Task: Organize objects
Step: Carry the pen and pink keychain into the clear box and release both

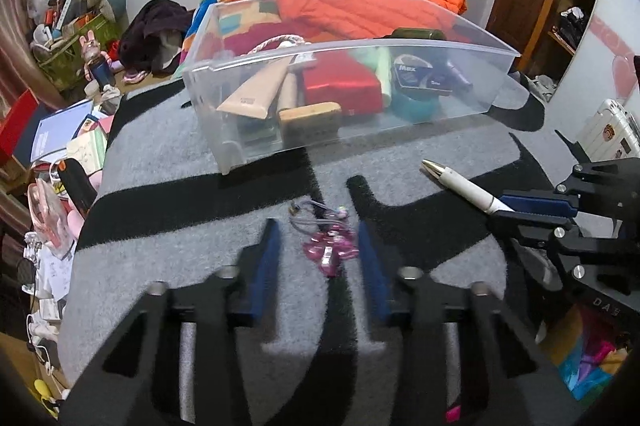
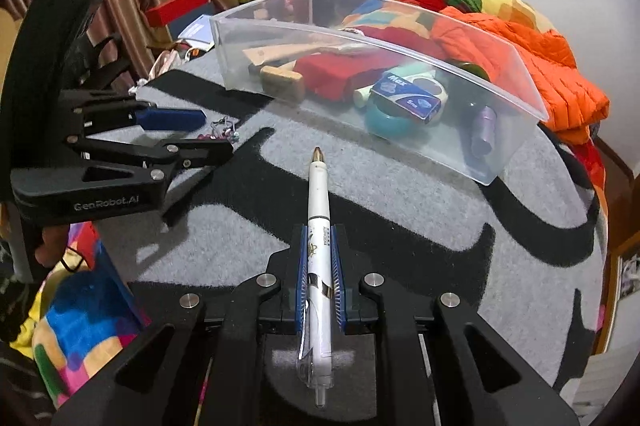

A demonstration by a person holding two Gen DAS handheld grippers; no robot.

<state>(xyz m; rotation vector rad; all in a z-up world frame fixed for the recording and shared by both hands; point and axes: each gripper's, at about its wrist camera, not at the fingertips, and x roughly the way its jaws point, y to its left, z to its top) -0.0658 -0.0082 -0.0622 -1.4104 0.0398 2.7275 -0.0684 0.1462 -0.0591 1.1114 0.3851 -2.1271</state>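
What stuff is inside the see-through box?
Inside the clear box lie a wooden brush, a red pouch, a blue Max carton on a teal bowl, a purple tube and a tan tube. Anything underneath them is hidden.

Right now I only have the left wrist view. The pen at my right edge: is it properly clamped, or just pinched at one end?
Observer: The right gripper is shut on the pen around mid-barrel, both blue pads against it.
Operator: Which way is the tip facing?
Observer: The gold tip points at the clear bin, which lies ahead of it.
Operator: And my left gripper?
Observer: The left gripper is open, hovering low beside the pink hair tie on the rug.
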